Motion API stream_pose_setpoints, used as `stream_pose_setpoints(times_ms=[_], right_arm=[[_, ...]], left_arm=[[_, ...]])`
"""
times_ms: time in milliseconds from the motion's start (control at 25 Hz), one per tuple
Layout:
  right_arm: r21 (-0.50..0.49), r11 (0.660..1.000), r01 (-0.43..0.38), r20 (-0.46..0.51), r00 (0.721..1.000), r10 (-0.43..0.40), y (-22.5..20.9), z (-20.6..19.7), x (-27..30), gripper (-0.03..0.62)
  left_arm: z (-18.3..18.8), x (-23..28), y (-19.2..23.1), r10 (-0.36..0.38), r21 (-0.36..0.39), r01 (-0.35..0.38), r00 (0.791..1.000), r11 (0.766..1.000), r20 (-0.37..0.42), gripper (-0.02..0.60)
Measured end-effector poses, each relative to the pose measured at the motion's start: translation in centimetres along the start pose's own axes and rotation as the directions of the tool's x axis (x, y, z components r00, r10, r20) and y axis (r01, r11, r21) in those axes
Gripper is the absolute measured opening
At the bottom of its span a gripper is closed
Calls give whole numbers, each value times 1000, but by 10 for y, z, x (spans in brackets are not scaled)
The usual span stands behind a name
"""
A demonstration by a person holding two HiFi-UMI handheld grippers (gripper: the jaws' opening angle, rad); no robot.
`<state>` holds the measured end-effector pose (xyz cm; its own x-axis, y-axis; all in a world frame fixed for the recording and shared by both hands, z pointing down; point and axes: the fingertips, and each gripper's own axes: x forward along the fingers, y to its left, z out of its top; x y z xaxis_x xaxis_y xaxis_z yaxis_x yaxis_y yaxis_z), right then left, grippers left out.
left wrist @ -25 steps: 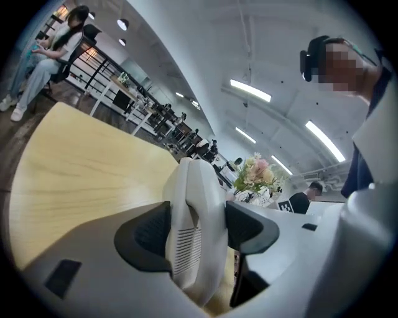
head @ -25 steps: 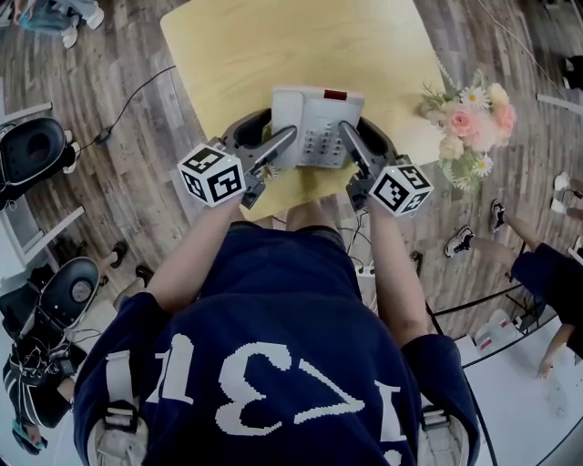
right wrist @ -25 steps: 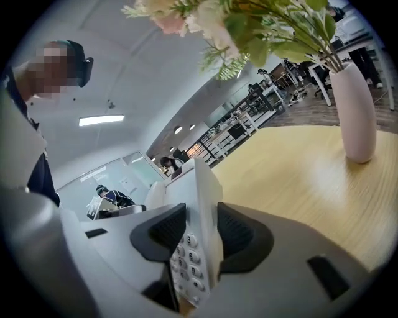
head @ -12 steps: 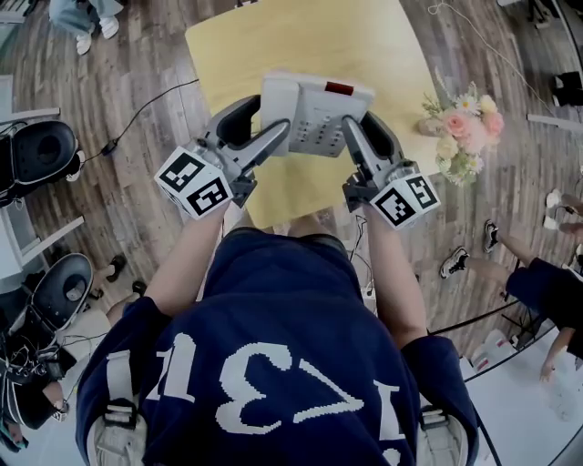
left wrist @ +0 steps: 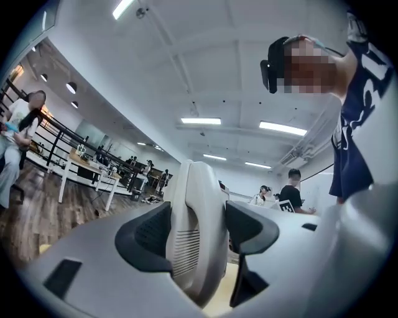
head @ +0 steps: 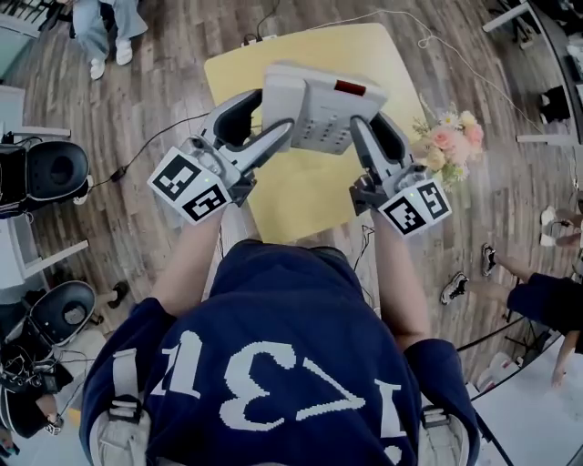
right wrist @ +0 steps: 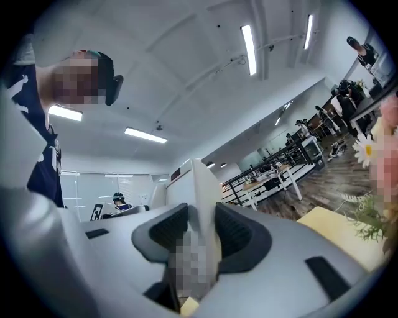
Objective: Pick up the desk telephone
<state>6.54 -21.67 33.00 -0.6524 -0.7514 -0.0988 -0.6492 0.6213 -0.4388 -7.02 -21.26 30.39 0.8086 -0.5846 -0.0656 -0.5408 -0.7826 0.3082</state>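
Note:
The white desk telephone (head: 321,102), with grey keys and a red window, hangs in the air above the yellow table (head: 301,196). My left gripper (head: 273,111) is shut on its left edge, and my right gripper (head: 367,120) on its right edge. In the left gripper view the telephone's side (left wrist: 194,205) stands edge-on between the dark pads (left wrist: 146,236), which press on it. In the right gripper view the thin edge of the telephone (right wrist: 199,186) is clamped between both pads (right wrist: 239,233). The handset cord is hidden.
A bunch of pink and white flowers (head: 448,144) stands at the table's right edge. Black chairs (head: 55,168) are on the wooden floor at the left. People stand at the upper left (head: 105,27) and lower right (head: 547,296). A cable (head: 137,150) runs over the floor.
Both grippers have risen with the telephone held between them. It has left the tabletop and come nearer the head camera, while the table has dropped away below.

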Motion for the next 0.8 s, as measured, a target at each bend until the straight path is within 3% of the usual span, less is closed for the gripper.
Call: stream_pose_setpoints(times_ms=[360, 640, 800], right_arm=[[-60, 998, -6, 15, 1000, 7, 9, 23, 42, 142], [-96, 995, -17, 49, 999, 22, 37, 34, 3, 140], [-99, 995, -9, 49, 999, 14, 38, 38, 7, 140]], left_arm=[[36, -1, 30, -19, 25, 18, 999, 1000, 38, 284], [39, -17, -18, -31, 66, 27, 998, 997, 58, 284], [44, -15, -14, -41, 70, 37, 998, 997, 56, 284]])
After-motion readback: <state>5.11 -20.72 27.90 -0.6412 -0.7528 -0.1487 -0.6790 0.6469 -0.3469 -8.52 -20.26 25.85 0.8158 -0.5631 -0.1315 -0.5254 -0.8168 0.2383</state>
